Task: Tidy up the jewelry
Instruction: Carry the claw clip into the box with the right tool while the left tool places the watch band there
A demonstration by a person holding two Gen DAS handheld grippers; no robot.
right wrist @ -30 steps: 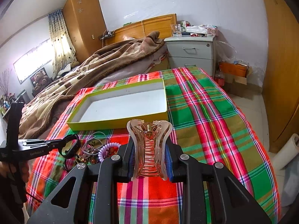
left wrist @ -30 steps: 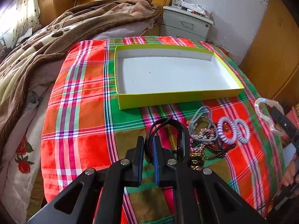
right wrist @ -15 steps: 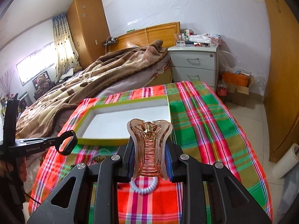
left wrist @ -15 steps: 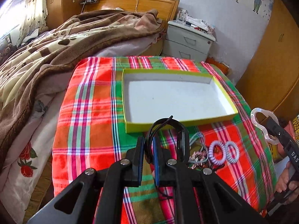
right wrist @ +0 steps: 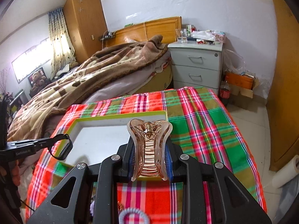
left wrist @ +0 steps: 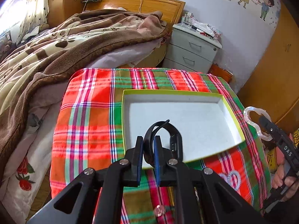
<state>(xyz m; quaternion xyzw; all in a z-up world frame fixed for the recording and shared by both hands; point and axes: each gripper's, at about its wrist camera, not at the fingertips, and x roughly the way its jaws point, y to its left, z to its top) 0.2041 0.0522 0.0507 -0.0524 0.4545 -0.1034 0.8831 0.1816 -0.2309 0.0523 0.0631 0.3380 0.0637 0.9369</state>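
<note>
The left hand-held gripper (left wrist: 148, 149) has its jaws nearly together and just starting to part, with a black band (left wrist: 164, 132) pinched between the blue pads; the band's loop arches up and to the right of the fingers. It hangs over the near edge of a shallow box (left wrist: 231, 115) with a white floor and yellow-green rim. In the right wrist view the same hand-held gripper reaches in from the left, the black band (right wrist: 62, 146) dangling from its tip above the box's near left corner.

The right hand-held gripper (right wrist: 150, 158) is closed halfway on a translucent amber hair claw (right wrist: 149, 149), which stands upright between the pads, its teeth facing the camera. It hovers at the near right part of the box (right wrist: 119, 116). From the left wrist view the claw (left wrist: 256, 123) shows at the right edge, just beyond the box's right rim, carried by a person's hand (left wrist: 282, 177).

The box lies on a desk covered by a red, green and olive plaid cloth (left wrist: 87, 115). On the cloth nearer than the box lie pale spiral hair ties (left wrist: 231, 179), partly hidden behind the fingers. To the left is a bed with a brown blanket (left wrist: 56, 52); at the far side stands a pale nightstand (right wrist: 198, 65).
</note>
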